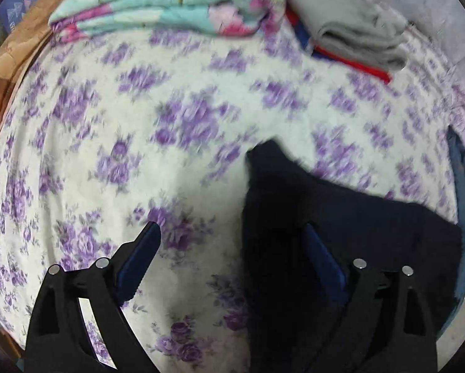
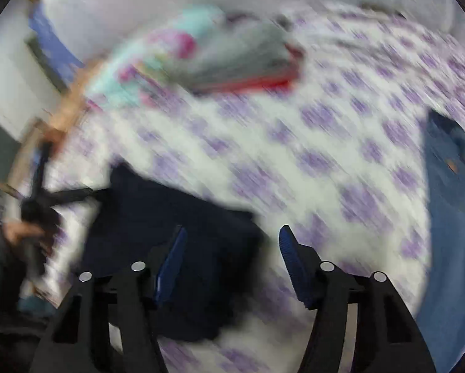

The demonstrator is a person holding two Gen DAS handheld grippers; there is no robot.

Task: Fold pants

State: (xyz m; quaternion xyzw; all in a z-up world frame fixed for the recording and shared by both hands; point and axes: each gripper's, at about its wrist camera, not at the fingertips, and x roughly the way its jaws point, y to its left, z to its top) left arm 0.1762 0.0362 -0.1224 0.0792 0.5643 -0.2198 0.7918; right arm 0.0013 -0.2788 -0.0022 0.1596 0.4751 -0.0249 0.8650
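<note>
One garment: dark navy folded pants [image 1: 341,217], soft matte cloth, lying in a compact block on the bed at 4 o'clock in the left view.
Progress: fold looks finished, judging by the squared block; perhaps only tidying or stacking remains.
Left gripper [image 1: 232,233]: jaws spread wide, empty.
Right gripper [image 2: 232,236]: jaws apart, nothing pinched.
Bedsheet [image 1: 170,108]: white cotton, purple floral print.
12 o'clock: folded turquoise-pink floral quilt [image 1: 170,6]; grey fleece [image 1: 356,40].
3 o'clock: blue denim [image 2: 450,202].
</note>
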